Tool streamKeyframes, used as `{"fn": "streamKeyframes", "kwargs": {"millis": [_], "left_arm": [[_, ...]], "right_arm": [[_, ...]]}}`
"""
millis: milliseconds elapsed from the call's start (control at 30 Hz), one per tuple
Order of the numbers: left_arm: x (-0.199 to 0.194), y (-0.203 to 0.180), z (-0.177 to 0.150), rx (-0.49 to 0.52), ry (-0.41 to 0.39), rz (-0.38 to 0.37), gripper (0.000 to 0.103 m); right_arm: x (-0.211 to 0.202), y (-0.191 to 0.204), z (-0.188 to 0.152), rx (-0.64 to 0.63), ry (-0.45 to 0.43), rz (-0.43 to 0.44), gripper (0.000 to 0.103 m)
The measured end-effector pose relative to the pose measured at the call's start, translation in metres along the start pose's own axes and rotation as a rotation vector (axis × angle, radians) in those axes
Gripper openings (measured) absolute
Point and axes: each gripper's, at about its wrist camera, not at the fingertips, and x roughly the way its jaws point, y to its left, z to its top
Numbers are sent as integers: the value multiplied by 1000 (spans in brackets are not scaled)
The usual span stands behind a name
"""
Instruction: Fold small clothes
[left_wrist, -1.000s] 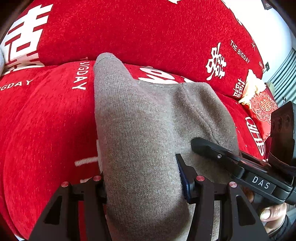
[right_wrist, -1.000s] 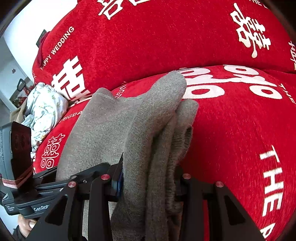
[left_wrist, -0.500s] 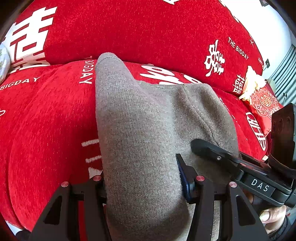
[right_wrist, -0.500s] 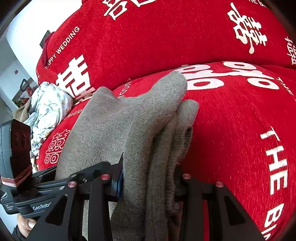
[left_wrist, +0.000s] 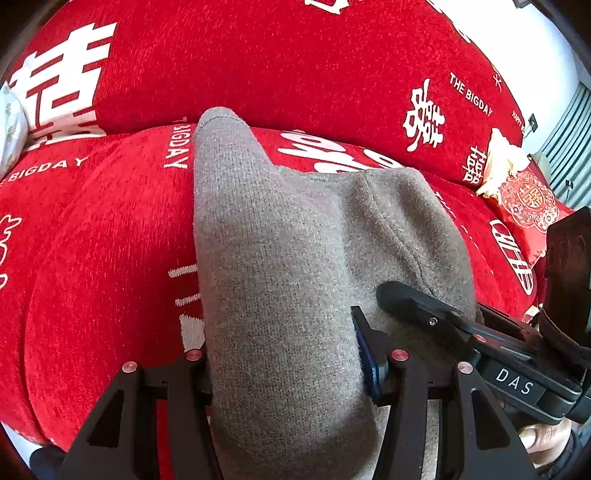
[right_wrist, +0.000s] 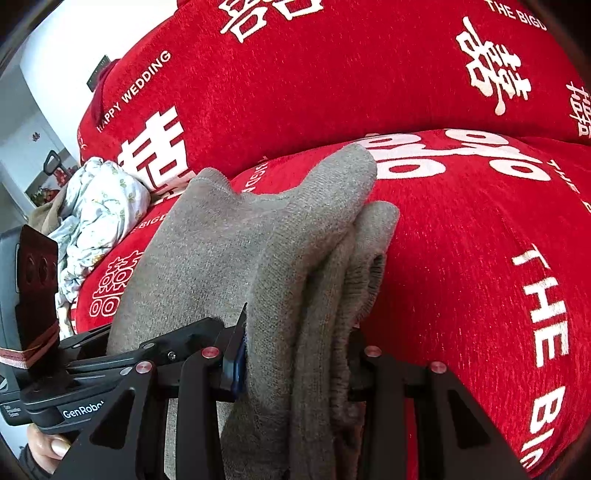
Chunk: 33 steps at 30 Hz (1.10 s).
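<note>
A grey knitted garment (left_wrist: 280, 258) lies folded in layers over the red sofa seat (left_wrist: 92, 240). My left gripper (left_wrist: 284, 365) is shut on one edge of it, the fabric bulging up between the jaws. My right gripper (right_wrist: 295, 358) is shut on the stacked layers of the same garment (right_wrist: 229, 243) at the other edge. Each gripper shows in the other's view: the right one at the lower right of the left wrist view (left_wrist: 480, 339), the left one at the lower left of the right wrist view (right_wrist: 110, 362).
The sofa has a red cover with white lettering and a backrest (right_wrist: 332, 74) behind the seat. A crumpled white floral cloth (right_wrist: 99, 206) lies at the left end. A red embroidered cushion (left_wrist: 528, 199) and a pale cloth lie at the right end.
Both views shift slightly: the sofa seat and backrest slide down a little in frame. The grip on the grey garment is unchanged in both grippers.
</note>
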Motion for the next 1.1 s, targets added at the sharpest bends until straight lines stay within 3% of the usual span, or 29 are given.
{"fn": "streamKeyframes", "kwargs": {"millis": [600,900,1100], "left_arm": [[17,-8,-11,-15,25,-12,57],[14,-8,-19,22,6,70,82],[-18,-8,-26,45,-51,144,83]], "right_arm": [[1,-26,-10,41,12,19,42],[0,-46,-11,69,17,-16,61],[-33,-36,-14,-32,-65,-106,63]]}}
